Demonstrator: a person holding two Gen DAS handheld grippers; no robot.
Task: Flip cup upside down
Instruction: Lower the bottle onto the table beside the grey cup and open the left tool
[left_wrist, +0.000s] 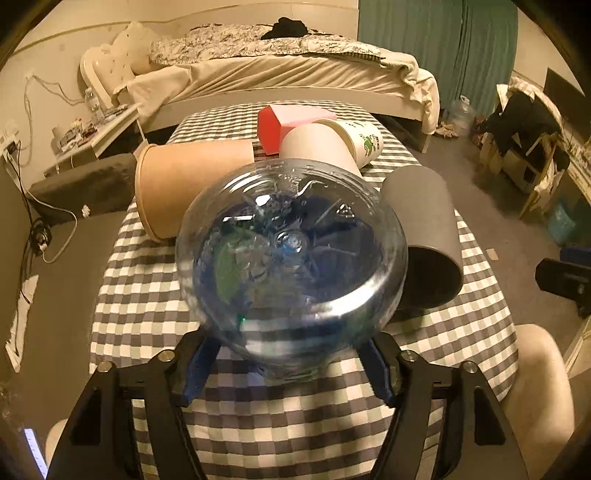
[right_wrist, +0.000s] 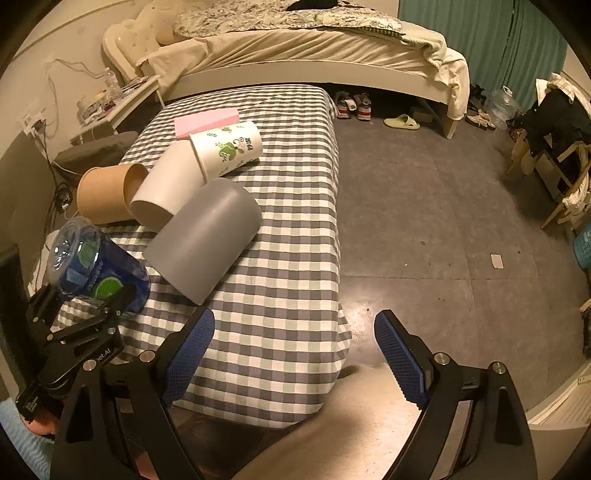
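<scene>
Your left tool (left_wrist: 291, 354) is clamped on the clear plastic cup with the blue-and-green printed wrap (left_wrist: 291, 254), its blue pads pressed against either side of the cup — in the left wrist view the cup's round transparent base fills the centre and points away from you, above the near part of the grey-and-white checked worktop (left_wrist: 155, 295). In the right wrist view the same cup (right_wrist: 94, 266) sits tilted in that left tool (right_wrist: 79, 314), base raised toward the upper left, at the worktop's (right_wrist: 288, 258) left edge. Just beyond it, four other cups lie on their sides: a grey plastic cup (left_wrist: 424, 229) to the right, open mouth toward you, a plain white cup (left_wrist: 317, 147) behind the held one, a brown paper cup (left_wrist: 184, 181) to the left, and a white paper cup with green leaf print (left_wrist: 364, 142) farther back. The white cup touches both the brown one and the printed one in the right wrist view. A pink rectangular block with a red end face (left_wrist: 284, 123) rests at the far end, just behind the printed cup. Your right tool (right_wrist: 295, 354) stands with its two blue-padded fingers spread wide and nothing between them, over the worktop's near right corner and the grey floor (right_wrist: 424, 206). Beyond the worktop there is a bed with rumpled covers (left_wrist: 280, 62) — and teal curtains (left_wrist: 439, 48) to its right.
</scene>
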